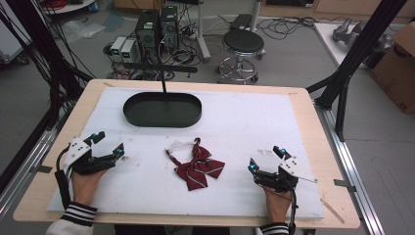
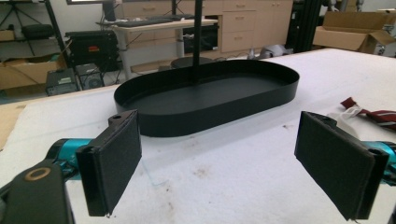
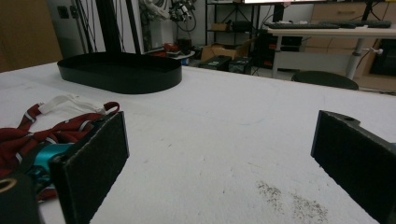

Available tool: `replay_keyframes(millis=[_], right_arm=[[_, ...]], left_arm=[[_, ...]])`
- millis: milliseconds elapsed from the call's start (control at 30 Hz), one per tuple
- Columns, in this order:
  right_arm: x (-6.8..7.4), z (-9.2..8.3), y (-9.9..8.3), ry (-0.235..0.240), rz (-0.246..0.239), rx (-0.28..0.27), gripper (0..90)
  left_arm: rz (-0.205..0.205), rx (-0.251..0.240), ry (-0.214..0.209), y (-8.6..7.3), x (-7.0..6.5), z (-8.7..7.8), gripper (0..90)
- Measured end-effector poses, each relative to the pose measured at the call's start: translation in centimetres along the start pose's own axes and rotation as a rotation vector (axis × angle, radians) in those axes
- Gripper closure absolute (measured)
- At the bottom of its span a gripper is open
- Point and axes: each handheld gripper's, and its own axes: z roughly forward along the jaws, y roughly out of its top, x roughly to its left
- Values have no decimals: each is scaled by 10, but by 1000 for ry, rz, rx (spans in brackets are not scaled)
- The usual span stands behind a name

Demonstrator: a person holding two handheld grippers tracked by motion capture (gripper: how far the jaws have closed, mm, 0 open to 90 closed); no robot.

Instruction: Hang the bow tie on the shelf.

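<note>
Nothing looks started yet. The striped bow tie (image 1: 196, 168) lies untouched at the near middle of the worktop (image 1: 254, 127), the black tray (image 1: 162, 109) empty beyond it. Left hand-held gripper (image 1: 110, 145) and right hand-held gripper (image 1: 265, 157) rest either side, jaws spread, holding nothing.

Black stool (image 1: 243, 46), computer towers (image 1: 156, 27) on floor behind table; cardboard box (image 1: 397, 58) at right.
</note>
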Motion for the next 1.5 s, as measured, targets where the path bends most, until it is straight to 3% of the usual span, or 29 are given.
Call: replay_keyframes(millis=[200, 400, 633, 733, 900, 933, 967, 1000, 1233, 1500], right_arm=[[-1, 0, 0, -1, -7, -3, 30], [-1, 0, 0, 0, -2, -3, 30], [-1, 0, 0, 1, 9, -3, 30], [-1, 0, 0, 2, 9, -5, 30], [-1, -1, 0, 2, 16, -1, 30], [-2, 0, 0, 2, 13, -5, 30], [-2, -1, 0, 3, 15, -6, 30], [-2, -1, 0, 2, 17, -7, 30], [-2, -1, 0, 2, 19, -9, 30], [-2, -1, 0, 2, 23, -13, 30]], left_arm=[[39, 29, -48, 21, -6, 6, 152], [81, 61, -92, 48, -13, 23, 152], [159, 181, -185, 69, -30, 50, 155], [196, 229, -210, 72, -39, 62, 159], [223, 309, -278, 75, -54, 84, 161], [233, 343, -304, 75, -60, 92, 171], [233, 343, -304, 75, -60, 92, 179], [247, 377, -327, 75, -65, 101, 188], [228, 472, -376, 72, -78, 128, 213], [300, 605, -417, 71, -94, 153, 265]])
